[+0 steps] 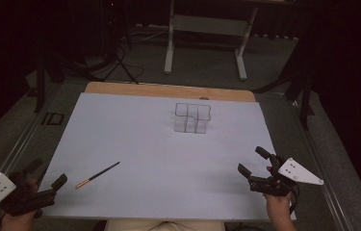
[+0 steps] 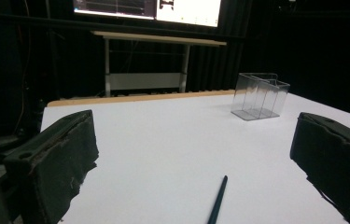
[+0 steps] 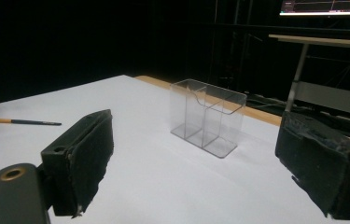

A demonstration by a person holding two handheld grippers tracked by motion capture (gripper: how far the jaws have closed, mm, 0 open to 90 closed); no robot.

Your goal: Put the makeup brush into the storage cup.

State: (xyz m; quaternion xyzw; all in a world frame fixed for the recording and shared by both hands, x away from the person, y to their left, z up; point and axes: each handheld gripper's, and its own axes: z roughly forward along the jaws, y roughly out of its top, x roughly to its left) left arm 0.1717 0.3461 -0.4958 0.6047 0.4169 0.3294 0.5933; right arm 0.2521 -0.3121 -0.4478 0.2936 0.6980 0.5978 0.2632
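A clear plastic organizer [image 1: 192, 118] with several compartments stands upright toward the far middle of the white sheet [image 1: 144, 144]. It also appears as the organizer [image 2: 260, 95] and organizer [image 3: 207, 116] in the gripper views. A thin black brush with an orange end [image 1: 97, 174] lies flat near the front left; its dark tip [image 2: 218, 200] points between the left jaws, and the brush [image 3: 25, 122] lies far left in the right gripper view. My left gripper [image 1: 45, 175] rests at the front left corner, open and empty. My right gripper [image 1: 254, 161] hovers at the front right, open and empty.
The sheet covers a wooden board [image 1: 168, 90] on a grey table. A white desk frame [image 1: 207, 38] stands on the floor beyond. A monitor [image 2: 147, 9] glows in the dark background.
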